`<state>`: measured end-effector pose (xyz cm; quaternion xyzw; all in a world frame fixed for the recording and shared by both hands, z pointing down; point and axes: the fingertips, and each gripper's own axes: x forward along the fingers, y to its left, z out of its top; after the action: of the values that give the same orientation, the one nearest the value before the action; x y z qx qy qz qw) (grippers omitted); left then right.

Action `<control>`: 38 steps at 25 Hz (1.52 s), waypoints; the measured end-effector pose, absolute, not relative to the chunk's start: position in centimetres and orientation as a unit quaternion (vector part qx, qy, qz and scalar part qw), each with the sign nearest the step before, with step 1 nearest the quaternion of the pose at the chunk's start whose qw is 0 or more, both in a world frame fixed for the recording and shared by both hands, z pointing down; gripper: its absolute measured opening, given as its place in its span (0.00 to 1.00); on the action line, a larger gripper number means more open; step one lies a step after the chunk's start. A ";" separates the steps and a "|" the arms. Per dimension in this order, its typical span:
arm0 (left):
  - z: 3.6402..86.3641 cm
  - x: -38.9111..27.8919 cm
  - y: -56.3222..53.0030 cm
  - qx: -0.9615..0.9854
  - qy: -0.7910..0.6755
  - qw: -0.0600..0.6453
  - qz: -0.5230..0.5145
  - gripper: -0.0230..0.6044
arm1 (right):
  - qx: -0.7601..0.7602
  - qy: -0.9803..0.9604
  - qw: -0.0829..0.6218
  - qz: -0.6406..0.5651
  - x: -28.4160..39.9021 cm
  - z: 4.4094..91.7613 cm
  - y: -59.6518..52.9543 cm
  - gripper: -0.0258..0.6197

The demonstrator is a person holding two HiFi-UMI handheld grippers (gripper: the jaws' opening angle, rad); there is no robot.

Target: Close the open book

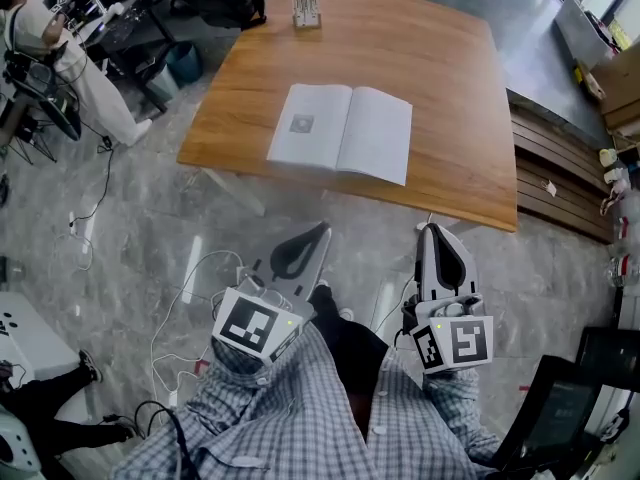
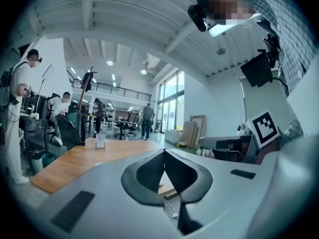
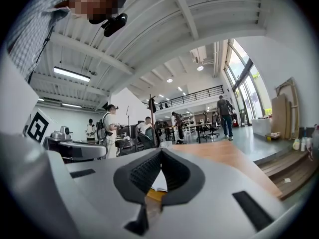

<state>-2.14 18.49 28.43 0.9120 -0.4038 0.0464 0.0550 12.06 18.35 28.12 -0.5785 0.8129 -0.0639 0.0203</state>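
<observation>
Table [image 1: 450,88]: one, wooden, on grey floor. Planks [image 1: 560,163]: one stack along table's right side. Book [image 1: 340,133]: one, open flat, pages up, mid-table toward near edge. Grippers: two. Left gripper [image 1: 320,230] and right gripper [image 1: 433,230] side by side over floor, short of near table edge, jaws closed tip to tip, empty. Book ahead of both, apart, only bare tabletop between. Cables [image 1: 190,288]: loops on floor, left. Rack [image 1: 306,12]: one, small, perhaps tube holder, at far edge.
</observation>
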 end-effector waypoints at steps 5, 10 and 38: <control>29.2 -1.9 17.0 0.910 -0.407 0.065 0.040 0.05 | -0.578 0.813 0.023 -0.063 12.4 28.7 17.2 0.07; 29.9 -2.5 13.9 0.907 -0.413 0.077 0.027 0.05 | -0.579 0.813 0.018 -0.060 12.3 29.3 14.7 0.07; 34.9 -6.7 -8.4 0.900 -0.398 0.172 0.044 0.05 | -0.595 0.797 -0.036 -0.096 8.4 32.2 -6.9 0.07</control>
<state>-6.67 -8.44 34.90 0.9000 -0.3981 0.0435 0.1723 8.36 -6.92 32.20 -0.5947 0.7974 -0.0960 -0.0363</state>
